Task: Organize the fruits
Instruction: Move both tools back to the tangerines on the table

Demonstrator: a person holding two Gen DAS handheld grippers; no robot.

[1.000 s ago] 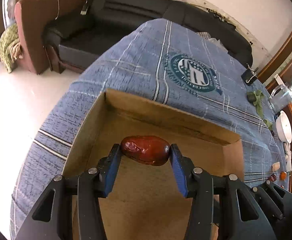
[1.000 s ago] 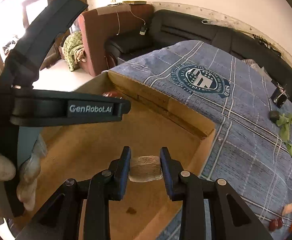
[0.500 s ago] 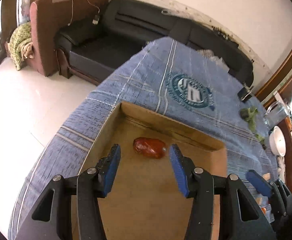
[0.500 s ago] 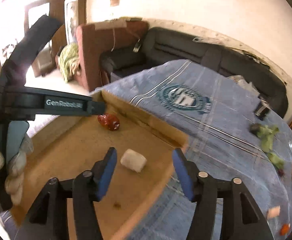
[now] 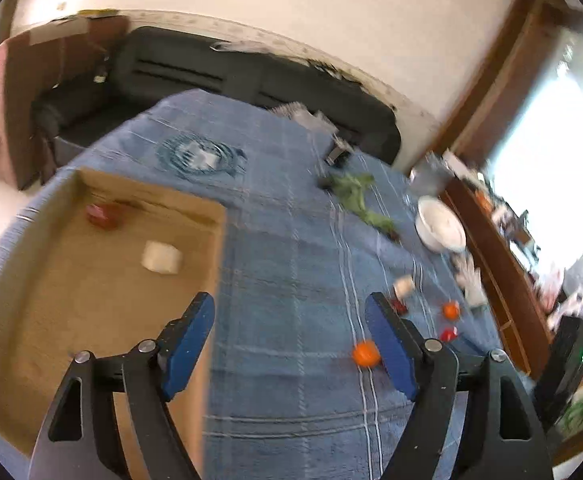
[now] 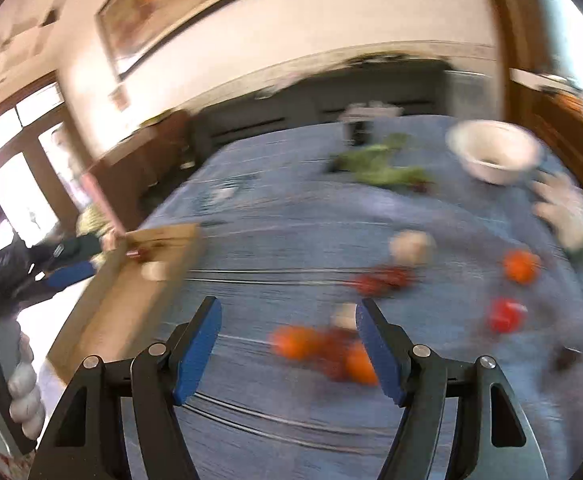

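A cardboard box (image 5: 219,240) lies on the blue cloth with a dark red fruit (image 5: 103,216) and a pale white chunk (image 5: 161,257) inside it. My left gripper (image 5: 289,336) hovers over the cloth beside the box, its jaws opening with nothing between them. Small orange fruits (image 5: 365,354) and red ones (image 5: 448,334) lie scattered to its right. In the blurred right wrist view, my right gripper (image 6: 289,336) is above the cloth, jaws opening and empty. Orange fruits (image 6: 297,342), red fruits (image 6: 505,314) and a pale piece (image 6: 411,245) lie ahead of it. The box (image 6: 143,292) is at its left.
A white bowl (image 6: 491,156) and green leaves (image 6: 379,164) sit at the far side of the cloth. A white glove (image 6: 567,216) lies near the right edge. A black sofa (image 5: 219,76) stands behind the table. A gloved hand (image 6: 19,392) shows at lower left.
Both grippers let go of their pieces, the red fruit and the white chunk, in the box. Both then swung right, away from the box toward the scattered fruits, jaws wider.
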